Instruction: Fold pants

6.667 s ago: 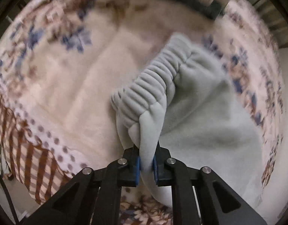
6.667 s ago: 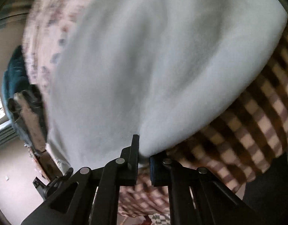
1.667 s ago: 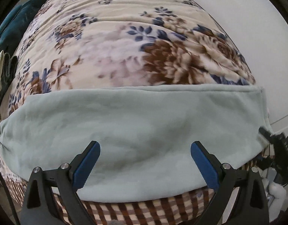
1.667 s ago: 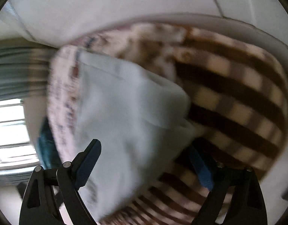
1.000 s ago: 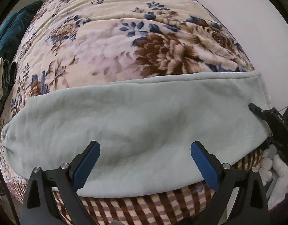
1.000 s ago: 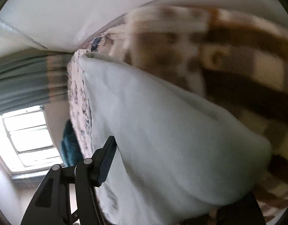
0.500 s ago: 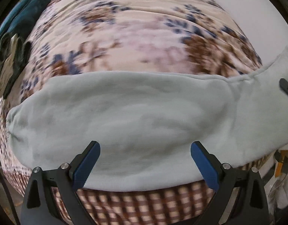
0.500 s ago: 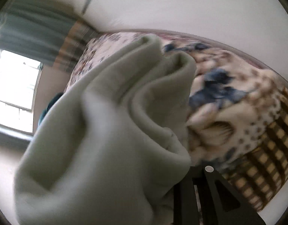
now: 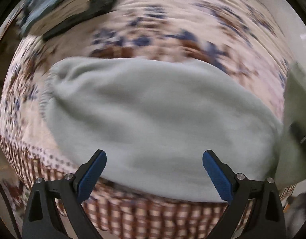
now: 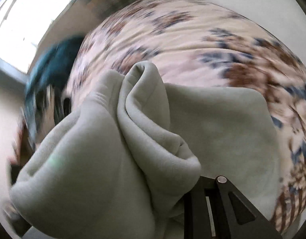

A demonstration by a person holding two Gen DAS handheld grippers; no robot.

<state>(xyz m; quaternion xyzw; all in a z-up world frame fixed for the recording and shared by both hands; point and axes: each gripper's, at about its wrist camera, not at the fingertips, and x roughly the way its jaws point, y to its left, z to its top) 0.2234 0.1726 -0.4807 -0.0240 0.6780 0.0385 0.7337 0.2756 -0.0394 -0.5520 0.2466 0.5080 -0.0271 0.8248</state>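
Observation:
Pale grey-green fleece pants (image 9: 153, 119) lie across a floral bed blanket (image 9: 172, 25), their elastic waistband at the left. My left gripper (image 9: 153, 171) is open and empty, its blue pads just above the pants' near edge. In the right wrist view the leg end of the pants (image 10: 113, 149) is bunched and lifted, draped over my right gripper (image 10: 172, 195), which is shut on it; the fingertips are hidden under the cloth. The lifted end also shows at the right edge of the left wrist view (image 9: 298, 99).
The blanket's brown checked border (image 9: 153, 211) hangs over the near bed edge. A teal cloth (image 10: 51, 67) and dark items (image 9: 101, 0) lie at the far side of the bed. A bright window (image 10: 33, 20) is at the upper left.
My right gripper has closed on the leg end and lifted it up and over toward the waistband. The left gripper stays open and has shifted left; the view is blurred with motion.

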